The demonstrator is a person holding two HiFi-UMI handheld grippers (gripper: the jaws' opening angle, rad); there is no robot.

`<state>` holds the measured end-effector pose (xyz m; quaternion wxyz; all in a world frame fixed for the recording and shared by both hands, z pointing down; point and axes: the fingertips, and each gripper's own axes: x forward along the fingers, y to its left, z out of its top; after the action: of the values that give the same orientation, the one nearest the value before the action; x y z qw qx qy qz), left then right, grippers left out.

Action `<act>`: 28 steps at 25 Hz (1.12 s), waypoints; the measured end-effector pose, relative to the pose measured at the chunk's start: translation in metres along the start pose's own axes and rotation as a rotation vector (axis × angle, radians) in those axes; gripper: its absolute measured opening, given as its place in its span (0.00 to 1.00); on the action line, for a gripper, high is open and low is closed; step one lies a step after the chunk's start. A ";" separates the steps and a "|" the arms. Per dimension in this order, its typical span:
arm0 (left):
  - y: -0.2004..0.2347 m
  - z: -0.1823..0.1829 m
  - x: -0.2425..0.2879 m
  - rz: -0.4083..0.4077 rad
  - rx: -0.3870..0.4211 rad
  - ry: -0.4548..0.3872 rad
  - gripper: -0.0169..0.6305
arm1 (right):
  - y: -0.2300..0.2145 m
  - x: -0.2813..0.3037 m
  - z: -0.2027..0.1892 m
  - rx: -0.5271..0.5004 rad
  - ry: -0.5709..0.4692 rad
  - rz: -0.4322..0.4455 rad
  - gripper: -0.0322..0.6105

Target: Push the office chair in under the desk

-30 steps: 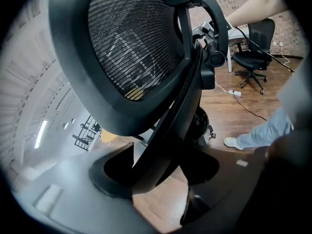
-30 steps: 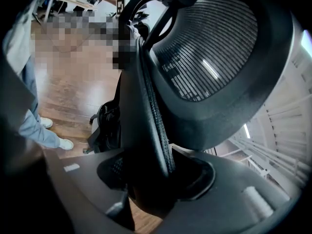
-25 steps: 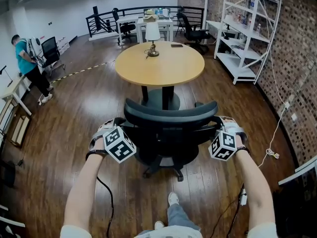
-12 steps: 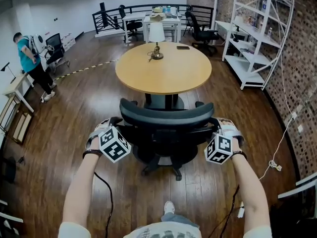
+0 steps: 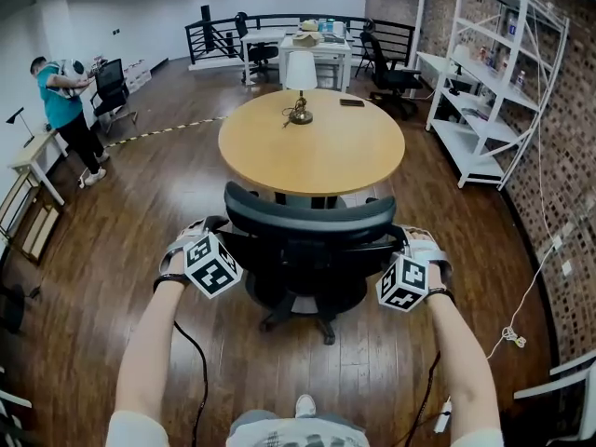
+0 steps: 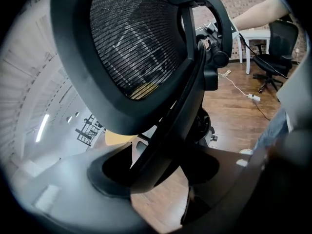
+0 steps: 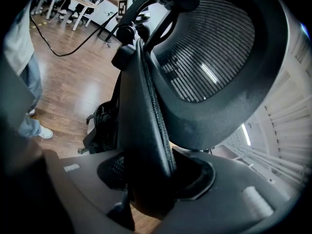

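Note:
A black mesh-backed office chair [image 5: 312, 236] stands in front of the round wooden desk [image 5: 312, 142], its back toward me and its seat at the desk's near edge. My left gripper [image 5: 220, 235] is shut on the left edge of the backrest, whose frame [image 6: 161, 145] fills the gap between the jaws in the left gripper view. On the other side my right gripper [image 5: 402, 242] is shut on the backrest's right edge [image 7: 146, 145]. The chair's wheeled base [image 5: 307, 319] shows below the seat.
A table lamp [image 5: 300, 82] and a small dark item [image 5: 351, 102] sit on the desk. White shelving [image 5: 484, 82] lines the brick wall on the right, with a cable [image 5: 521, 305] on the floor. A person [image 5: 63, 110] stands far left by more desks and chairs.
The chair and both grippers have moved forward toward the desk, and I have stepped after them. The seat now reaches the desk's near edge. Both grips are unchanged.

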<state>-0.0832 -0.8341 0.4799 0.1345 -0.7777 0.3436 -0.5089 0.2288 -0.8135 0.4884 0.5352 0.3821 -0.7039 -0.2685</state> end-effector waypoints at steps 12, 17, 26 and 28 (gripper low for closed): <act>0.004 0.000 0.001 0.022 0.010 -0.016 0.51 | 0.002 0.007 0.002 -0.002 -0.048 0.025 0.33; 0.000 -0.001 -0.001 0.027 0.008 -0.014 0.51 | 0.003 0.003 0.003 0.000 -0.059 0.019 0.34; 0.002 0.000 0.004 0.056 -0.001 -0.027 0.52 | 0.005 0.008 0.003 0.072 -0.045 -0.020 0.47; 0.001 -0.002 0.003 0.093 -0.002 -0.027 0.52 | 0.005 0.003 0.004 0.082 -0.040 -0.038 0.48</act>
<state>-0.0845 -0.8372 0.4821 0.1618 -0.7679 0.3783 -0.4910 0.2231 -0.8134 0.4933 0.4998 0.4114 -0.7175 -0.2571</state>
